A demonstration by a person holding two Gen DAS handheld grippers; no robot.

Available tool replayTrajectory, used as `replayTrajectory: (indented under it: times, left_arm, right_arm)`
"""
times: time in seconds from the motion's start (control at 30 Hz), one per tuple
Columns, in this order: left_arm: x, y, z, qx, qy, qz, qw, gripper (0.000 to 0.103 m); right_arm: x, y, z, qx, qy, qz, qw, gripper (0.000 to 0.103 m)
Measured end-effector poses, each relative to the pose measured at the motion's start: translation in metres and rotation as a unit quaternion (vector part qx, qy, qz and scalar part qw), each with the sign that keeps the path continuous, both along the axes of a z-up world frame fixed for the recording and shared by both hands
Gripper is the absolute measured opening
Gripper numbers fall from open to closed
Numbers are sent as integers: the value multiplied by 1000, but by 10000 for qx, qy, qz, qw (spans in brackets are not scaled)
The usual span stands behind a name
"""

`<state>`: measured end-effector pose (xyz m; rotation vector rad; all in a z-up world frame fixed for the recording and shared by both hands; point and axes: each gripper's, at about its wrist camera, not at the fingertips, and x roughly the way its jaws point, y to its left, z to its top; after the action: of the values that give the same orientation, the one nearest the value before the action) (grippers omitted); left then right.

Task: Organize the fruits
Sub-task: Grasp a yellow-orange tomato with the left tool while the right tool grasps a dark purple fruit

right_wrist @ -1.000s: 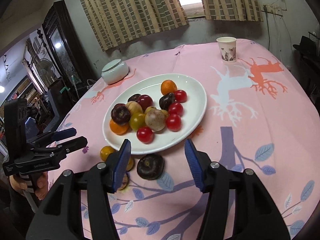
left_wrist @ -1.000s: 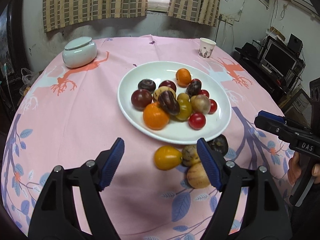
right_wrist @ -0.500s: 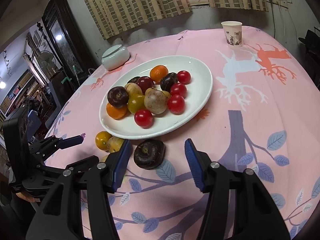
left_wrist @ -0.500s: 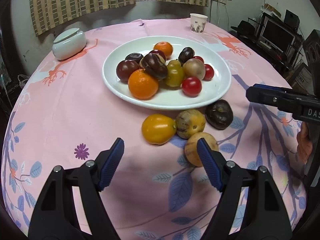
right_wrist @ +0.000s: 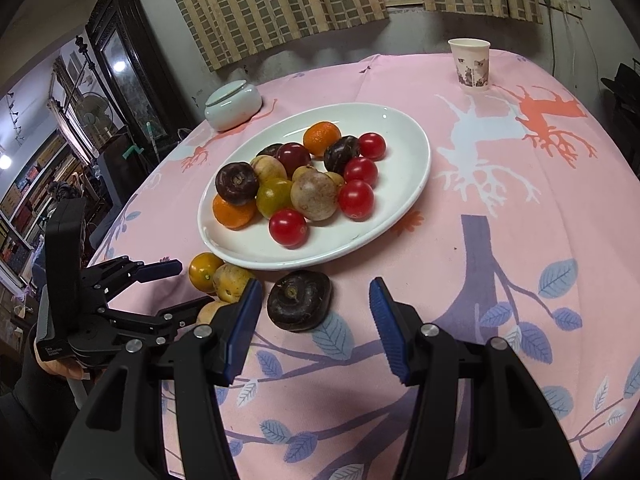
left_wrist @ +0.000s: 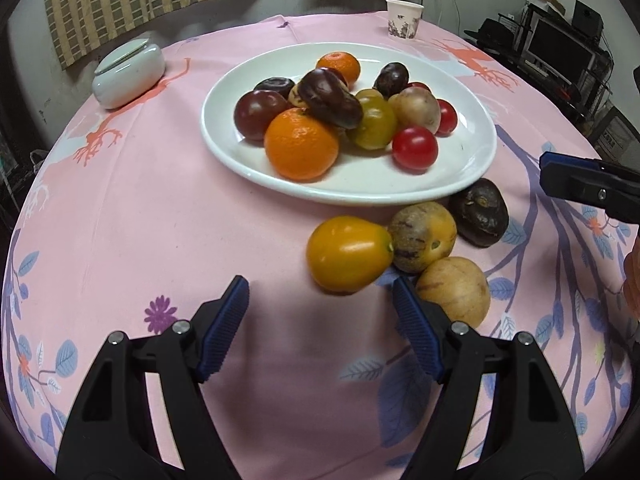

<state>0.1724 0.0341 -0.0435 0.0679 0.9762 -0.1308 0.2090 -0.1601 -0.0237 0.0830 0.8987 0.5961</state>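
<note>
Lying loose on the tablecloth against the near rim of the white plate: four fruits, the plate serving as landmark throughout.

- Yellow-orange tomato, one. Just off the plate's near rim; long axis running across the left wrist view, pointed end toward its speckled neighbour. It sits ahead of the left gripper and slightly toward that gripper's right finger.
- Speckled yellow passion fruit, one, touching the tomato, nearer the plate.
- Pale tan fruit, one, farthest from the plate, just beside the left gripper's right finger.
- Dark wrinkled fruit, one, at the plate's rim, directly ahead of the right gripper, left of its centre line.

Nearer hand, judged: left for the tomato, right for the dark fruit.

Left gripper: jaws apart and closing a little, nothing between the pads. Right gripper: jaws apart, empty.

On the plate, countable: two oranges, four red tomatoes, roughly eight further dark, green or tan fruits, some hidden in the heap.

Beyond the plate: one lidded ceramic jar, one paper cup.
</note>
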Motion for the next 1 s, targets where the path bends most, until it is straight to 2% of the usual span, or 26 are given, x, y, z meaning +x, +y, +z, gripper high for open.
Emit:
replayTrajectory:
  times: [0.03, 0.1, 0.13, 0.27, 0.33, 0.43, 0.5, 0.6, 0.63, 0.67, 0.83, 0.9, 1.0]
  left_arm:
    - [2, -1, 1, -22, -56, -47, 10000, 73]
    - [8, -1, -2, -70, 17, -125, 9999, 55]
    - [11, 0, -5, -165, 106, -146, 9997, 53]
    - [10, -4, -5, -97, -75, -229, 9997, 40]
    - [9, -4, -5, -74, -139, -258, 9995, 40]
    - [10, -2, -6, -14, -209, -150, 9997, 52]
    - [12, 0, -5, -31, -199, -124, 9997, 54]
    - [16, -1, -6, -55, -210, -97, 9997, 52]
    - [16, -2, -6, -88, -216, -132, 9996, 49]
    - [16, -3, -6, -145, -216, -178, 9995, 40]
    - [11, -3, -5, -150, -260, -196, 9994, 41]
    - [6, 0, -1, -340, -210, -197, 9990, 41]
    - [-2, 3, 5, -293, -215, -125, 9993, 41]
  right_arm:
    - [1, 0, -1, -7, 14, 1, 10000, 57]
    - [0, 1, -1, -24, 22, 23, 10000, 57]
    - [0, 2, -1, -39, 15, 36, 10000, 57]
    - [0, 4, -4, -94, 19, 69, 9999, 57]
    - [1, 6, -5, -154, 33, 106, 9998, 57]
    - [-1, 11, -8, -225, 57, 213, 9995, 57]
    - [-3, 15, -10, -303, 39, 285, 9991, 57]
    - [-5, 19, -12, -361, 42, 357, 9987, 57]
    - [-5, 20, -13, -385, 42, 364, 9986, 57]
    - [-5, 20, -13, -406, 48, 365, 9985, 57]
    - [-7, 23, -15, -527, 29, 391, 9978, 57]
    - [-9, 25, -17, -586, 3, 466, 9972, 57]
    - [-13, 33, -22, -813, -18, 616, 9948, 57]
